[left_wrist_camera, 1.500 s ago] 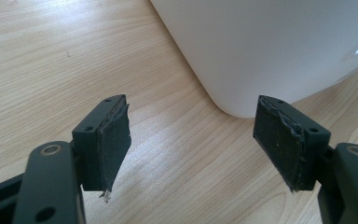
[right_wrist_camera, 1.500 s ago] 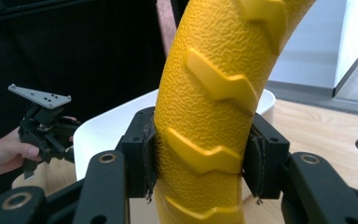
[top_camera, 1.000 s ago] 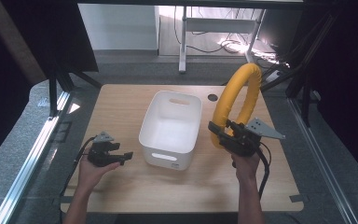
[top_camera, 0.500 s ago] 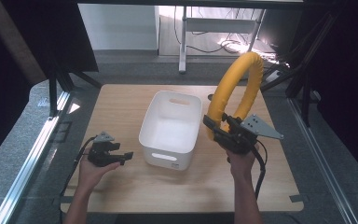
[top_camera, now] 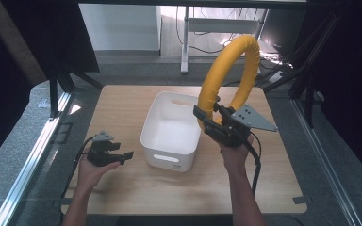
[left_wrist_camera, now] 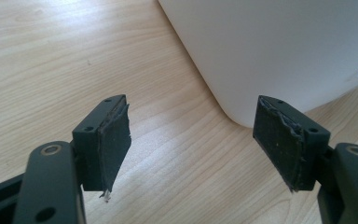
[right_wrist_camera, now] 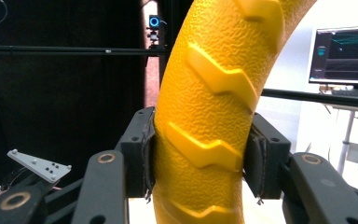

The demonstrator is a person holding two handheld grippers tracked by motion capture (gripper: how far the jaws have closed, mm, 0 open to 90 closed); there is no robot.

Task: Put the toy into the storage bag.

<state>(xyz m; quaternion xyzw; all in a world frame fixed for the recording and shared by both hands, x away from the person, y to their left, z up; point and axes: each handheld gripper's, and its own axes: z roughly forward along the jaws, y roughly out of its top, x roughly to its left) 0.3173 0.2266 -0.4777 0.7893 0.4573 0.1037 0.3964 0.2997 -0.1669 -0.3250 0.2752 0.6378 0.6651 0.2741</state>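
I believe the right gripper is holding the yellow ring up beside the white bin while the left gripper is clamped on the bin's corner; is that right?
Not quite. The left gripper is open and grips nothing: the left gripper view shows its jaws spread, with the white bin beyond them. The rest holds: the right gripper is shut on the yellow ring, raised beside the bin.

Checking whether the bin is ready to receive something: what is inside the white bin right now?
The white bin looks empty: its bare white floor shows in the high view. The yellow ring, held up by the right tool, covers the bin's right rim, so that edge is hidden.
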